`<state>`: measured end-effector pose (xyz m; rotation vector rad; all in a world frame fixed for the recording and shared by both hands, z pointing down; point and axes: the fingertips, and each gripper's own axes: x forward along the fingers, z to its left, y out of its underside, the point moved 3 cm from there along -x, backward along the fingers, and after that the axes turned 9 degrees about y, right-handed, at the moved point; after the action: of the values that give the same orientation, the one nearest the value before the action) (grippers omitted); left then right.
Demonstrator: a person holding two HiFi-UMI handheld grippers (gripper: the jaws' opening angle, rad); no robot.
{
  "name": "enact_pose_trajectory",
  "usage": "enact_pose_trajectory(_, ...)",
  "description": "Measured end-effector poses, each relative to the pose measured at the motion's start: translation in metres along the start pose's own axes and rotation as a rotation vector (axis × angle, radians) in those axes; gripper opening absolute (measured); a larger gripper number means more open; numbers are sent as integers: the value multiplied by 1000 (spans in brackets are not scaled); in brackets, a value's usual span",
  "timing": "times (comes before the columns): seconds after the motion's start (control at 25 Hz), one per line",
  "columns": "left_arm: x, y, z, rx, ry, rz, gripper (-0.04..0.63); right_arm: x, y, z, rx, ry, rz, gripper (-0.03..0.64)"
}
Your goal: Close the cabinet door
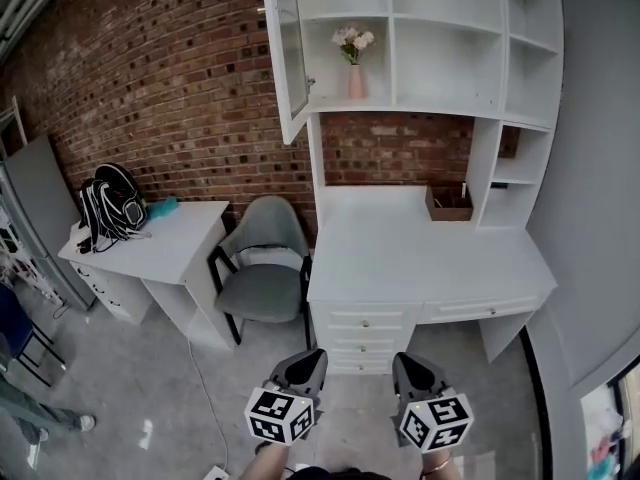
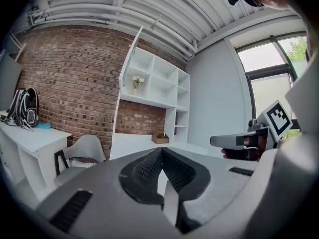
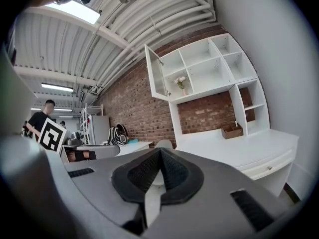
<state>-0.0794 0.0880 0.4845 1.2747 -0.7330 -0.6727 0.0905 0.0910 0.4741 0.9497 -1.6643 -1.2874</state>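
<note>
Grippers: two, left gripper (image 1: 304, 364) and right gripper (image 1: 414, 368), both clenched on nothing, side by side and low before the desk (image 1: 420, 253).
Cabinet door (image 1: 286, 58): one, glazed, swung wide open at the shelf unit's (image 1: 445, 38) top-left compartment, well apart from both grippers.
Vase (image 1: 355, 81): one, in that compartment.
Chair (image 1: 264, 268): one, left of the desk.
Door's free edge: out in the air, above the chair.
Moving room: floor (image 1: 150, 378) between grippers and desk front.

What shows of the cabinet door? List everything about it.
The cabinet door is tall and narrow, a white frame around what looks like a glass pane. It stands wide open, swung out leftward from the top-left compartment of the white shelf unit, hinged at that compartment's left side. Nothing else touches it.
</note>
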Motion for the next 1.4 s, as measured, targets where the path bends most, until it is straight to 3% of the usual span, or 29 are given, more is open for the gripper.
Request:
enact_pose_trajectory(0.44, 10, -22, 7, 35, -27, -12, 9, 8, -18, -13, 25, -10, -39, 0)
enact_pose_trajectory(0.8, 26, -46, 46, 65, -52, -68, 9, 55, -52, -2, -40, -57, -103, 0)
enact_pose_trajectory(1.4, 114, -171, 172, 238, -45, -207, 9, 205, -167, 8, -181, -89, -262, 0)
